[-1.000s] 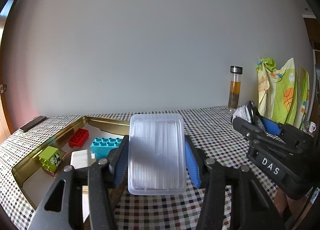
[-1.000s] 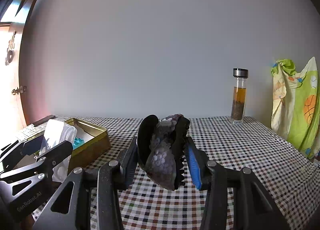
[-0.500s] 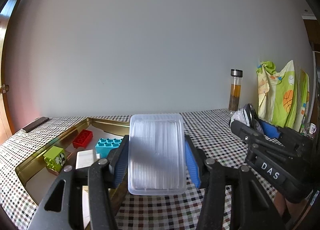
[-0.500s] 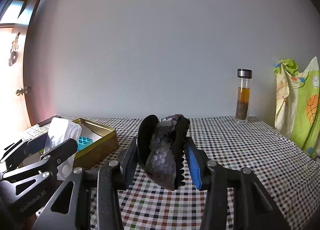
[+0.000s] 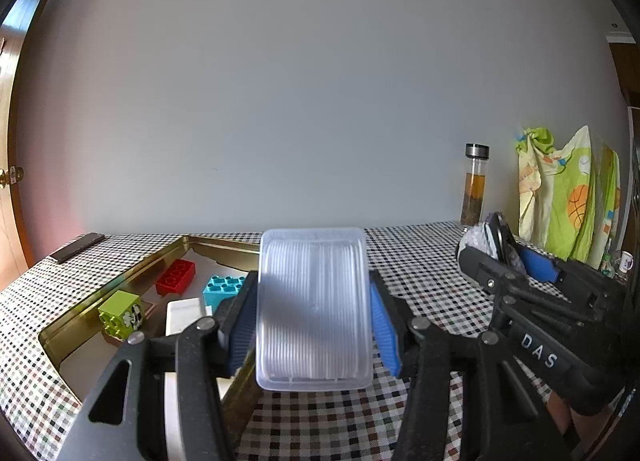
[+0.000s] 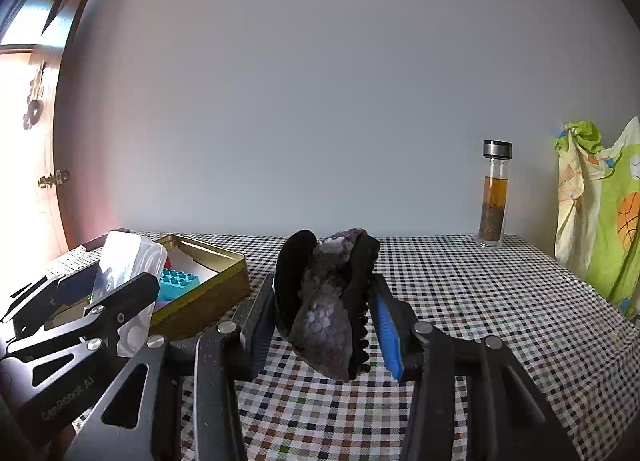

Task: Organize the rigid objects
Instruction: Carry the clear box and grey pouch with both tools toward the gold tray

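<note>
Checkered cloth covers the bench (image 5: pixel 420 281) below a plain grey wall. Compared with a second ago, little has changed: the left gripper (image 5: pixel 312 321) still clamps its fingers on the clear plastic box (image 5: pixel 312 309), beside the gold tin (image 5: pixel 120 281). The right gripper (image 6: pixel 324 325), marked "DAS", keeps its fingers closed on a dark hair claw (image 6: pixel 328 301). Red, teal and green bricks lie in the tin.
</note>
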Demonstrator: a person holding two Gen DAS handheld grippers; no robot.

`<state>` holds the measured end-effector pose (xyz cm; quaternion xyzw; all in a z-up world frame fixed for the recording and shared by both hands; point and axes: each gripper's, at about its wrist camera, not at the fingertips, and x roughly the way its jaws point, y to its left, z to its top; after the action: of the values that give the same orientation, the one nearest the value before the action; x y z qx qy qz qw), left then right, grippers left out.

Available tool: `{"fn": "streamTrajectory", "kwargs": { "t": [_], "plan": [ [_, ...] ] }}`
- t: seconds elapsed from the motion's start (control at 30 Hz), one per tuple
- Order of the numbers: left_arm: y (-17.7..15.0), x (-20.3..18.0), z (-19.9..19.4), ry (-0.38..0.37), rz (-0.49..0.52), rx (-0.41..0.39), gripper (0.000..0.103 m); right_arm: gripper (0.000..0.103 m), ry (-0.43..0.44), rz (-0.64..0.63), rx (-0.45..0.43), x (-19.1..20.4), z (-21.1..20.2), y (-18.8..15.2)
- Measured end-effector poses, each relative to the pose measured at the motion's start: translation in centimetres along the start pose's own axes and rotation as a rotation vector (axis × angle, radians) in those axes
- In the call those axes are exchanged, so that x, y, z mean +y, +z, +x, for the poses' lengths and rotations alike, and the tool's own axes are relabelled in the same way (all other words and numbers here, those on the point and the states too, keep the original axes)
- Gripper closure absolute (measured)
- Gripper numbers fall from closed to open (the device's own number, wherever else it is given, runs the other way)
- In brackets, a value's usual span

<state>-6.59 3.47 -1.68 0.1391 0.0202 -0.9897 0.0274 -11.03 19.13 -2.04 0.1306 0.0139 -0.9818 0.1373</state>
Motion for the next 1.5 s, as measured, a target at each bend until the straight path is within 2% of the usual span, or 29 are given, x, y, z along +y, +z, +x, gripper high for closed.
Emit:
{"fn": "streamTrajectory", "kwargs": {
  "t": [0.53,1.5],
  "plan": [
    [-0.2,2.9,-0.5,0.044,-0.028,-0.016,0.052,0.055,0.032,0.013,0.004,1.1,0.0,-0.1],
    [-0.5,7.9,-1.4,0.115,-0.094,-0.036,0.052,0.055,0.125,-0.043,0.006,6.3,0.6,-0.2]
  ]
}}
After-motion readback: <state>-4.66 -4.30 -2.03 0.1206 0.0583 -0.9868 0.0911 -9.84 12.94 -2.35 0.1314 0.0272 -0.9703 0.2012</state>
